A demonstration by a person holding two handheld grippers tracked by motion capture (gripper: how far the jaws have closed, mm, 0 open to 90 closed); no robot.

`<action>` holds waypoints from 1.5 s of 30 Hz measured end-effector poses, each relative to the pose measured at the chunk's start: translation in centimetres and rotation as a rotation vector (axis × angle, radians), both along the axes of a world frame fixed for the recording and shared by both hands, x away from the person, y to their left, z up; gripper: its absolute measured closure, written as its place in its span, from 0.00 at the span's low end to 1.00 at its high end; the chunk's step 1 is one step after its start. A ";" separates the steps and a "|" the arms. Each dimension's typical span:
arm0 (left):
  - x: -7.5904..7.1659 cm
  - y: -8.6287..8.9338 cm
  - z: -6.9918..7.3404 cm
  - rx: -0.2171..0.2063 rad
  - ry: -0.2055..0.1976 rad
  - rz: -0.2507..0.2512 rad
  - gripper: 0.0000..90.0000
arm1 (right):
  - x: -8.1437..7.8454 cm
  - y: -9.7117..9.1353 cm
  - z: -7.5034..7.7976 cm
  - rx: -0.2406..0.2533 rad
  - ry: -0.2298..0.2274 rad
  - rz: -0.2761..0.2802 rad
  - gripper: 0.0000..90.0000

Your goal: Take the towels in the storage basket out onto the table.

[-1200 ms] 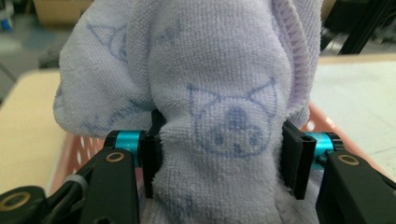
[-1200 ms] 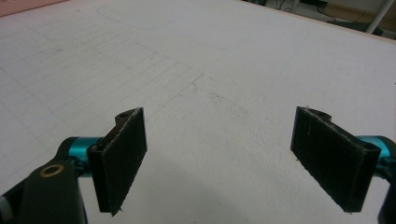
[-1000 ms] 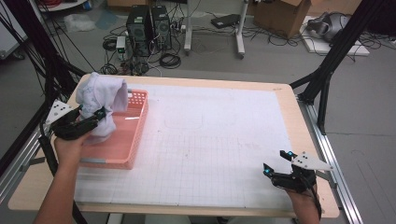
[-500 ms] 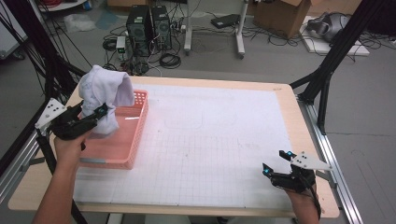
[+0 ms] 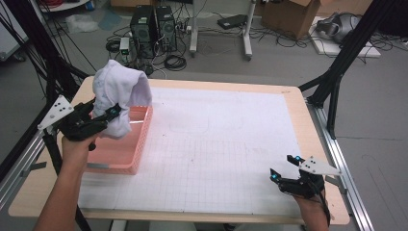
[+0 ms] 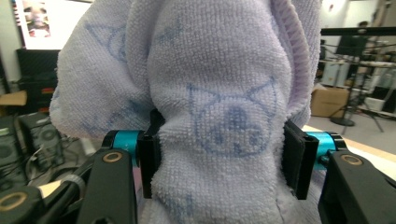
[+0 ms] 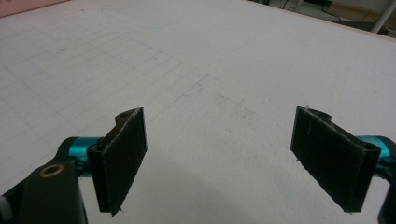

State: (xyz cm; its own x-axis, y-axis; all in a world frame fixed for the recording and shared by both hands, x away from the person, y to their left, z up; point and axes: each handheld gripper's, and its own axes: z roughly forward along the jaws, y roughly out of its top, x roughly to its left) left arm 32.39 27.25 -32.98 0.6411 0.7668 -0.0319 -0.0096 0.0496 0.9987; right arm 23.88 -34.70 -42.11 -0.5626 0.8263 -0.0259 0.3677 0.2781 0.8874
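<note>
While left tongs (image 6: 219, 163) pinch bunched pale-lilac towel (image 6: 205, 93) with cartoon prints, right tongs (image 7: 219, 163) spread.

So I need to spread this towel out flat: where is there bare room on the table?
The white gridded mat lies bare between the pink basket and the right gripper. It is crowded at the left edge, where the left gripper holds the towel above the basket.

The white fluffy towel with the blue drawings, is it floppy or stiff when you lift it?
Probably floppy: the white terry towel with blue cartoon prints bulges and droops around the left gripper above the pink plastic basket. Likely light, since one pinch carries it. Its looped pile looks grippy, so it shouldn't slip easily.
</note>
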 end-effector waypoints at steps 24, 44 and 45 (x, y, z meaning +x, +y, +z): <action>0.5 -9.9 0.5 0.001 0.007 -0.271 0.50 | 0.1 0.1 -0.1 0.001 0.000 0.005 0.19; 2.2 -19.3 -3.5 0.093 0.099 -0.306 0.49 | 0.2 -0.4 -0.1 0.003 0.001 -0.003 0.19; 2.2 -19.3 -3.5 0.093 0.099 -0.306 0.48 | 0.2 -0.4 -0.1 0.005 0.000 -0.003 0.19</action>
State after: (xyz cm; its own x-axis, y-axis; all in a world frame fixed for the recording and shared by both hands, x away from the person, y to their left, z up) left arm 34.58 7.93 -36.51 0.8396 0.5414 -0.0447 0.0890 -0.0560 0.9945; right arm 24.05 -35.08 -42.20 -0.5604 0.8279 -0.0219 0.3681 0.2727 0.8889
